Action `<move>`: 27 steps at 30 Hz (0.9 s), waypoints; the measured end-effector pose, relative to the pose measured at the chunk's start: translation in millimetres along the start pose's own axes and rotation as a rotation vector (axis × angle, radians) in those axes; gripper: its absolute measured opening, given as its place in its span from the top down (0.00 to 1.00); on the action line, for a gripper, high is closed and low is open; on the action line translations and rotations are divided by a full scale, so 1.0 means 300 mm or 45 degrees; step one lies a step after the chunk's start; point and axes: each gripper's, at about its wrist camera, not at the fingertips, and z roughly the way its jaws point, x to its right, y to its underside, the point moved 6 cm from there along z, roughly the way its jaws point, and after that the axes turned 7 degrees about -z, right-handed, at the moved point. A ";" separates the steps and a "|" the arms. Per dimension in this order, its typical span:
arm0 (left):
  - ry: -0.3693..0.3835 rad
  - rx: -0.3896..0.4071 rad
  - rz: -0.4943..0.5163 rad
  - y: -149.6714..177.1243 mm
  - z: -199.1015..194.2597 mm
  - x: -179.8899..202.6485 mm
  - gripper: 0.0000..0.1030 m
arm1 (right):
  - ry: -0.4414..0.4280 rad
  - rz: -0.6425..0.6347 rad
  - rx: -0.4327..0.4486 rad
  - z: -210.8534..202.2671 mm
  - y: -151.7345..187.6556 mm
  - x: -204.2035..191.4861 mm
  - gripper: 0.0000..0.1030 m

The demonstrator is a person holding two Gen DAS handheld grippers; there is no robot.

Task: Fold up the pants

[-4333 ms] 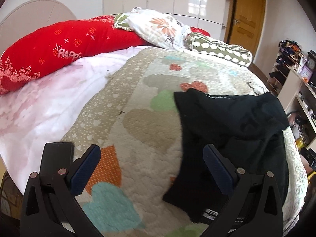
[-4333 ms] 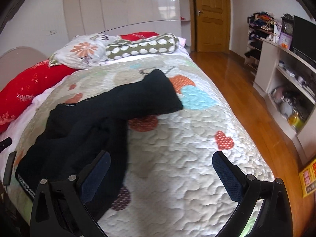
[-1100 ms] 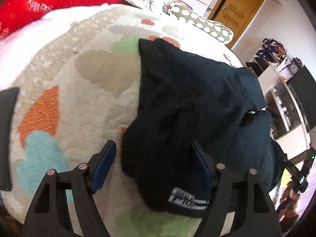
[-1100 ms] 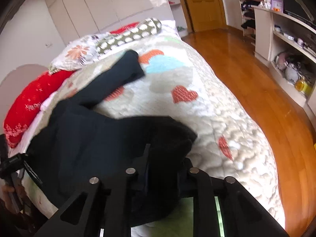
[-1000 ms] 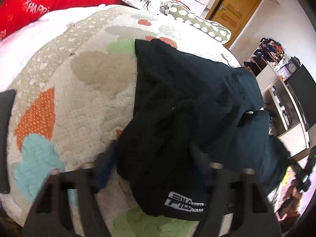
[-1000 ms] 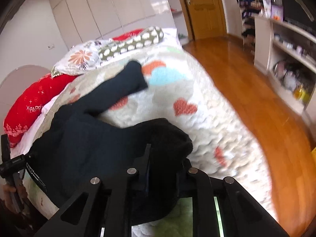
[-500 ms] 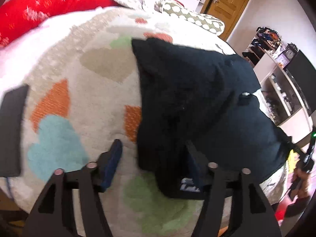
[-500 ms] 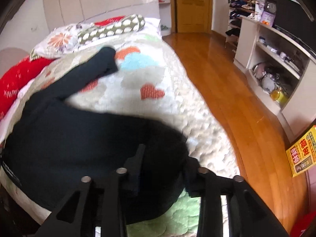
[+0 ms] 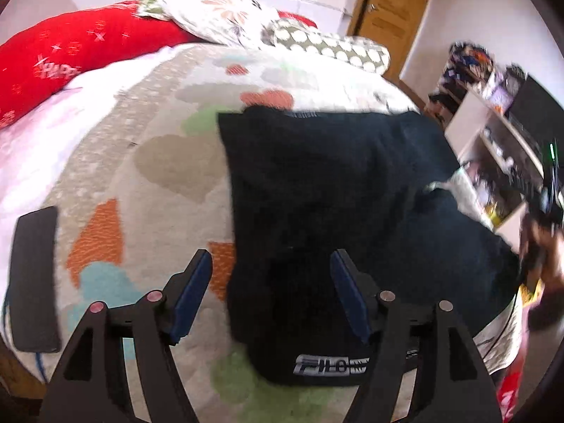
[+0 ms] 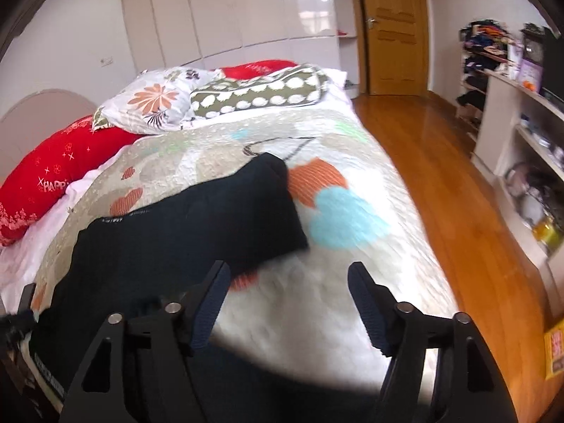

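The black pants (image 9: 335,194) lie spread on the heart-patterned quilt (image 9: 148,162), waistband with a white logo at the near edge. My left gripper (image 9: 271,289) is open, its blue-padded fingers either side of the waist end, gripping nothing. In the right wrist view the pants (image 10: 183,232) lie to the left, one leg reaching toward the pillows. My right gripper (image 10: 289,299) is open and empty above the quilt (image 10: 352,183), beside the cloth; dark cloth also lies under it at the bed's near edge.
Red pillow (image 9: 70,53), floral pillow (image 10: 151,105) and dotted bolster (image 10: 257,91) lie at the bed's head. A black phone (image 9: 33,278) lies at the left edge. Wooden floor (image 10: 458,194), shelves (image 10: 528,141) and door (image 10: 394,28) are to the right.
Both grippers have let go of the pants and opened. The right gripper had pulled the cloth outward, spreading it flatter; the pants now lie loose on the quilt.
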 end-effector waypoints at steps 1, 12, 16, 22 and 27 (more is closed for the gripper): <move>-0.023 -0.030 0.012 0.013 0.030 0.003 0.33 | 0.004 -0.006 -0.008 0.055 -0.032 0.001 0.29; -0.009 -0.059 -0.063 -0.014 0.041 -0.075 0.30 | -0.274 -0.098 0.020 0.158 -0.189 -0.219 0.90; 0.023 -0.037 -0.158 -0.061 0.037 -0.114 0.28 | -0.413 -0.275 -0.016 0.130 -0.153 -0.441 0.85; 0.027 0.009 -0.177 -0.113 0.013 -0.119 0.28 | -0.505 -0.306 -0.241 0.200 -0.024 -0.527 0.72; 0.030 0.066 -0.240 -0.221 0.012 -0.174 0.16 | -0.398 -0.293 -0.034 0.102 -0.131 -0.463 0.35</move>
